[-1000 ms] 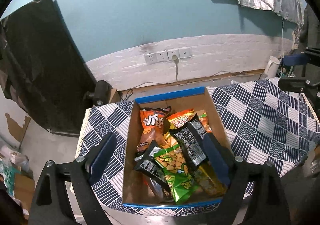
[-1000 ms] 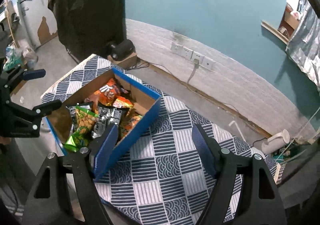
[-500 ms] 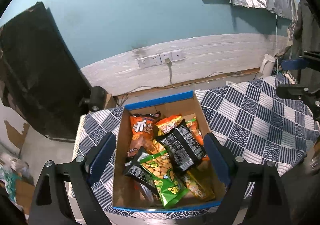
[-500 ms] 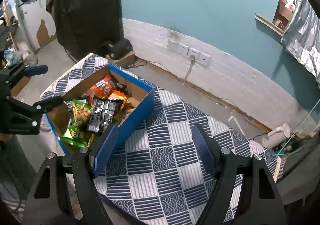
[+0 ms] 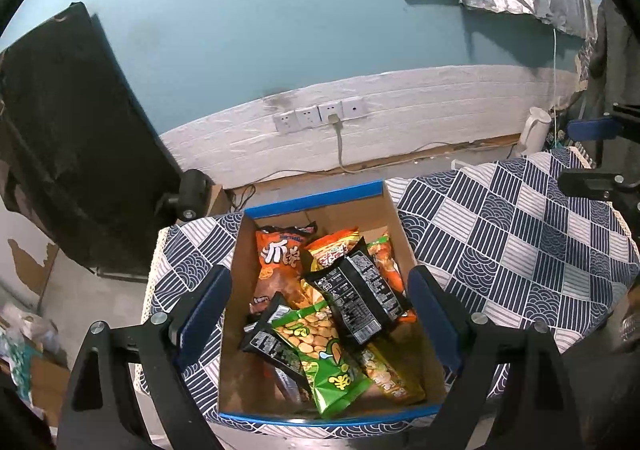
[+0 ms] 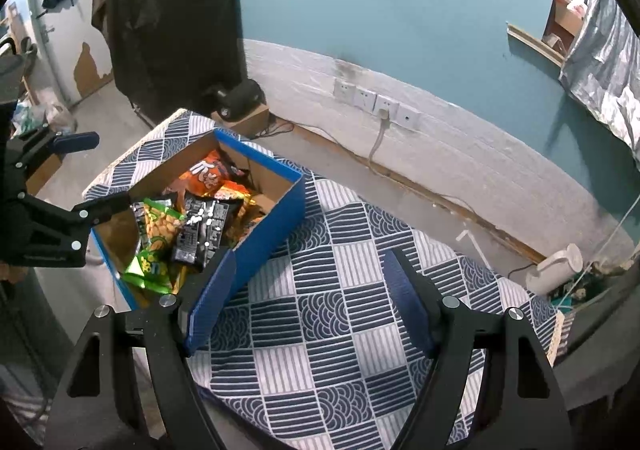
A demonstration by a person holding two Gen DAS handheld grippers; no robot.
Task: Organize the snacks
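Observation:
A cardboard box (image 5: pixel 312 199) with blue outer walls stands on the left end of a table under a navy-and-white patterned cloth (image 5: pixel 512 250). Inside lie several snack bags: an orange bag (image 5: pixel 280 262), a black bag (image 5: pixel 356 298) and a green bean bag (image 5: pixel 320 350). My left gripper (image 5: pixel 320 314) hovers open above the box, nothing between its fingers. My right gripper (image 6: pixel 310 302) is open over the bare cloth (image 6: pixel 340 330), to the right of the box (image 6: pixel 272 234). Each gripper shows in the other's view, the left gripper (image 6: pixel 72 177) and the right gripper (image 5: pixel 592 153).
A white kettle (image 6: pixel 556 268) stands on the floor past the table's right end. Wall sockets (image 5: pixel 320 115) with one plugged cable sit on the white brick band behind. A black sheet (image 5: pixel 72 129) hangs at the left, with a black device (image 5: pixel 192 193) below it.
In the left wrist view the box has drifted a little to the left, as my left gripper shifted sideways. Both grippers stay open and the snacks lie as before.

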